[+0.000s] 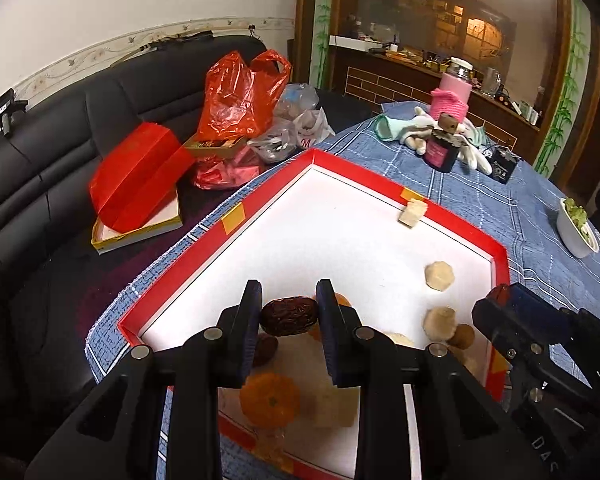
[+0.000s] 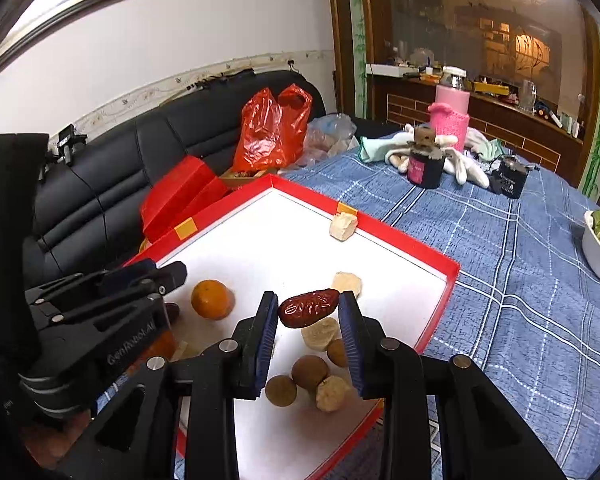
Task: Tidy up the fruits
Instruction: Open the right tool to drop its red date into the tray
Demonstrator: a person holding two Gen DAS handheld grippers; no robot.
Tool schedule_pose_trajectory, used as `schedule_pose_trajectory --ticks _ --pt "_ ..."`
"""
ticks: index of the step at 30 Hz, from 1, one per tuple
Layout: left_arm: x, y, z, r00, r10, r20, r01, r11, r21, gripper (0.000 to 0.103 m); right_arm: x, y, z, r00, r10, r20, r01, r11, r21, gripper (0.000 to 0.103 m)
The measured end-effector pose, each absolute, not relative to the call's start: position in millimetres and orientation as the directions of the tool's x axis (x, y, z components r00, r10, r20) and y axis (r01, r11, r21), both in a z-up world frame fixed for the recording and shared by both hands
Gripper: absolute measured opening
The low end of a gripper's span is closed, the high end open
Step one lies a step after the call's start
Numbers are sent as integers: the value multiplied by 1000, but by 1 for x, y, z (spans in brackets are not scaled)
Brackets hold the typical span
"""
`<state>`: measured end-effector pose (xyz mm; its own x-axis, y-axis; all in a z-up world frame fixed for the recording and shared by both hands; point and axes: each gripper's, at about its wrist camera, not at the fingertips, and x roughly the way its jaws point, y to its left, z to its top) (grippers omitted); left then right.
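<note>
Now both grippers, left and right, clamp red dates; lower each gently into the tray before releasing.

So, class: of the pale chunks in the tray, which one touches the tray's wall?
The squarish chunk at the far wall, under the yellow tape. The other pale chunks lie near the longans.

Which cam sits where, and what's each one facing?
Left wrist: on the left gripper, looking down over the red tray; its fingers hold a dried date; right gripper at right edge.
Right wrist: on the right gripper, holding another date; left gripper at left.
Shared: tray, sofa, pink bottle.
</note>
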<state>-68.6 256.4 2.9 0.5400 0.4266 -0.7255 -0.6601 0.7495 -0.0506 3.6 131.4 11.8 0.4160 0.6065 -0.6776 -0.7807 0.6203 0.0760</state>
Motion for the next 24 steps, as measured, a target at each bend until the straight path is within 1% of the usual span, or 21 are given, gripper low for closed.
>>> schedule_pose_trajectory --ticks 12,16,19,20,22,23,24 --pt "-52 263 -3 523 431 -735 -658 752 -27 26 23 146 -1 412 574 -707 -767 637 70 31" --pt "-47 266 -7 507 420 -753 -656 755 -21 26 29 151 -9 396 558 -729 -766 638 73 32" --pt "-43 266 -10 501 391 -772 -635 772 -21 26 32 153 -14 389 545 -742 -763 643 72 34" --pt "-43 265 -9 495 396 -773 -637 771 -13 26 33 152 -15 390 538 -748 -758 648 71 53" --pt "-45 265 -8 482 403 -778 -651 759 -10 26 32 149 -14 397 534 -746 -752 656 69 78" --pt "-46 264 -7 483 395 -781 -650 760 -17 26 31 145 -11 413 536 -737 -749 659 60 82" --pt "-48 263 -5 483 392 -783 -649 760 -21 30 30 142 -9 412 542 -732 -751 657 64 83"
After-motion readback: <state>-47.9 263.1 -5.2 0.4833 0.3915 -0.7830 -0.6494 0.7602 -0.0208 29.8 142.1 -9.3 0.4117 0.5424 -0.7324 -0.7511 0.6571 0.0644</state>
